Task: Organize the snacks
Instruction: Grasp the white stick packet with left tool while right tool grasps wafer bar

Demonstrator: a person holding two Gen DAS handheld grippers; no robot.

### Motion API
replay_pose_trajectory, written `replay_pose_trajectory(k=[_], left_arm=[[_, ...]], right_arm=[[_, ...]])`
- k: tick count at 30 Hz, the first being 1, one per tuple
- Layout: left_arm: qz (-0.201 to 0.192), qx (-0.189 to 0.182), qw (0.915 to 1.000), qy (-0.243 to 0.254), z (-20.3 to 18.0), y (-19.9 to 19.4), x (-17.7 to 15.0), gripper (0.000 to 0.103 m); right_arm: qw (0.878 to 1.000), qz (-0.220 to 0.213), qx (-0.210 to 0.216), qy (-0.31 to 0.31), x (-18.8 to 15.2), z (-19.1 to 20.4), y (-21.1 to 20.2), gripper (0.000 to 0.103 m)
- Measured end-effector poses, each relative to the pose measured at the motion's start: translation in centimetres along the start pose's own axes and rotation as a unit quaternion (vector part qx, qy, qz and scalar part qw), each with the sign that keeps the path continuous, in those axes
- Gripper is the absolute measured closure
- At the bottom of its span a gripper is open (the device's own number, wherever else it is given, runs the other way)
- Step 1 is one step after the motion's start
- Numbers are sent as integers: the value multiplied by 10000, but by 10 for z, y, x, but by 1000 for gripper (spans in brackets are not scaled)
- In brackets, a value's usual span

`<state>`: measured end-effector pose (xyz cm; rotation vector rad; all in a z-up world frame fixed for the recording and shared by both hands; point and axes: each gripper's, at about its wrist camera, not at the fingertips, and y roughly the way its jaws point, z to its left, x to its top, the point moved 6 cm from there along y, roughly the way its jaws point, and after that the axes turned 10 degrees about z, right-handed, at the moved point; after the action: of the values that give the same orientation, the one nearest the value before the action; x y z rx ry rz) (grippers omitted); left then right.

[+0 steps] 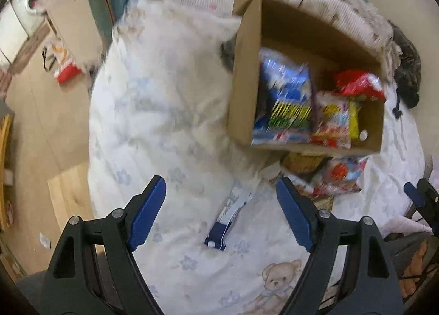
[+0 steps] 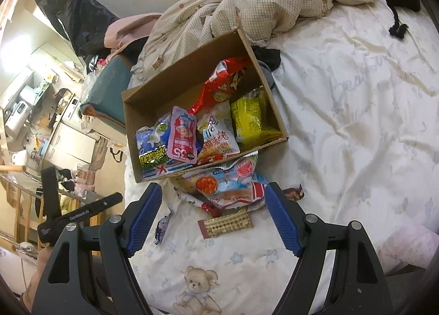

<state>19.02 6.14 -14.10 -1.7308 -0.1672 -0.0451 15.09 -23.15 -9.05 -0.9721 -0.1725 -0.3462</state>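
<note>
The loose snack packets (image 2: 227, 191) lie on the bed (image 2: 343, 122), just in front of the cardboard box (image 2: 271, 111). They look light, soft and crinkly, probably slippery; a sealed edge seems the best place to hold. The box already holds several bags. The left gripper (image 1: 221, 214) and right gripper (image 2: 212, 217) have their fingers open and empty.

Brown cardboard box (image 2: 267, 87), yellow packet (image 2: 247, 117), white floral teddy-bear bedsheet (image 2: 356, 136).
</note>
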Motion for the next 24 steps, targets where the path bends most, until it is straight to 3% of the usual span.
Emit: replay_pose_trajectory(k=[4, 9, 16, 17, 21, 24], left_arm=[[662, 224, 9971, 308, -8, 40, -15, 30], [1245, 459, 9893, 604, -19, 82, -31, 66], [1416, 820, 9820, 939, -31, 103, -39, 79], [1432, 870, 9811, 963, -31, 104, -40, 87], [1283, 1203, 9792, 1010, -28, 98, -42, 90], [1136, 1134, 9831, 877, -27, 85, -42, 90]], right_arm=[[10000, 35, -47, -11, 1, 0, 6, 23], [10000, 62, -62, -45, 4, 2, 11, 23], [9999, 98, -75, 18, 4, -2, 14, 23], [9999, 106, -73, 28, 4, -2, 14, 23], [9998, 158, -138, 16, 4, -3, 19, 23], [9997, 170, -192, -6, 4, -3, 20, 23]])
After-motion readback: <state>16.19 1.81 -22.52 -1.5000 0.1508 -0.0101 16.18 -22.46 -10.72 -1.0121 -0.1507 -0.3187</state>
